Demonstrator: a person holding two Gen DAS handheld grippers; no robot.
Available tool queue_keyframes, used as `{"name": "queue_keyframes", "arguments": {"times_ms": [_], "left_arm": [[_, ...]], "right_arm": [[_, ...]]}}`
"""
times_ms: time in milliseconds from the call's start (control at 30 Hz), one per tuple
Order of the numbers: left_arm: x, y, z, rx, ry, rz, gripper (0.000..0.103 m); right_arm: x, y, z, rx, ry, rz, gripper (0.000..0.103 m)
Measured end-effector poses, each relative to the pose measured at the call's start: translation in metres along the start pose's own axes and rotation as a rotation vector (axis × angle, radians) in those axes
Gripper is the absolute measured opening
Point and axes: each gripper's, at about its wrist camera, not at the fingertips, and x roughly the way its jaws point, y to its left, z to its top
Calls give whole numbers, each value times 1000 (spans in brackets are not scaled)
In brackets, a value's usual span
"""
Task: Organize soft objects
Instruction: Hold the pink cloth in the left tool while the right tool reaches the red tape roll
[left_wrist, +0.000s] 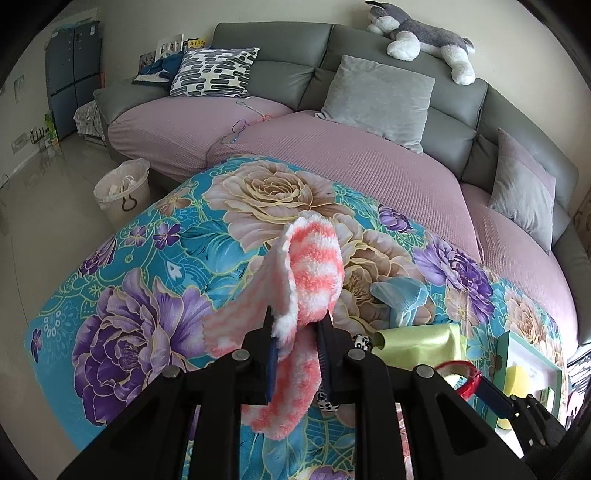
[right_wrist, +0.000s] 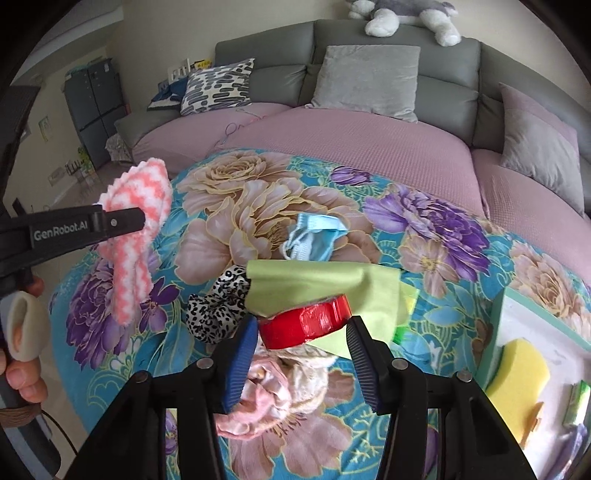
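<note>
My left gripper (left_wrist: 295, 328) is shut on a pink-and-white fuzzy cloth (left_wrist: 314, 269) and holds it above the floral blanket (left_wrist: 147, 295); the cloth also shows in the right wrist view (right_wrist: 136, 229). My right gripper (right_wrist: 301, 332) is open with its fingers either side of a red tape roll (right_wrist: 306, 325). The roll sits on a green cloth (right_wrist: 325, 284). Beside it lie a leopard-print scrunchie (right_wrist: 216, 306), a blue face mask (right_wrist: 314, 240) and a pink satin cloth (right_wrist: 266, 398).
A teal-rimmed tray (right_wrist: 498, 314) at the right holds a yellow sponge (right_wrist: 517, 369) and small items. Behind is a sofa with pillows (left_wrist: 376, 99) and a plush husky (left_wrist: 424, 33). A white basket (left_wrist: 122, 192) stands on the floor at left.
</note>
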Motion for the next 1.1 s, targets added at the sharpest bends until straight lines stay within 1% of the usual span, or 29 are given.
{"name": "queue_keyframes", "arguments": {"times_ms": [67, 100, 133, 300, 367, 567, 700, 767, 867, 967, 1000, 1033, 1067, 1100], "left_arm": [[-2, -5, 0, 15, -6, 0, 20], [-4, -9, 0, 25, -9, -1, 20], [-5, -13, -1, 34, -12, -2, 20], [-8, -35, -4, 95, -18, -15, 20], [-9, -44, -5, 114, -18, -21, 20], [-6, -56, -10, 146, -8, -13, 20], [0, -57, -12, 148, 11, -1, 20], [4, -56, -13, 144, 21, 3, 21], [9, -53, -14, 138, 38, 4, 21], [12, -49, -14, 130, 47, 2, 21], [12, -48, -14, 126, 49, 1, 21], [13, -47, -14, 122, 52, 0, 21], [14, -45, -14, 120, 54, 0, 21], [14, -44, -14, 116, 56, -2, 21]], "right_arm": [[-9, -8, -2, 20, -10, -4, 50], [-13, -13, -3, 31, -19, -5, 32], [-18, -18, -3, 47, -31, -12, 25], [-35, -43, -7, 104, -47, -47, 25], [-36, -54, -10, 131, -38, -41, 25], [-28, -68, -18, 144, -1, -36, 25], [-17, -75, -23, 160, 37, -31, 25], [-9, -77, -27, 165, 64, -33, 28], [3, -77, -32, 166, 99, -27, 28], [10, -74, -33, 161, 101, -31, 30], [11, -73, -33, 162, 100, -41, 40], [13, -73, -33, 165, 102, -48, 54], [14, -72, -33, 164, 105, -50, 59], [16, -72, -33, 161, 108, -50, 60]]}}
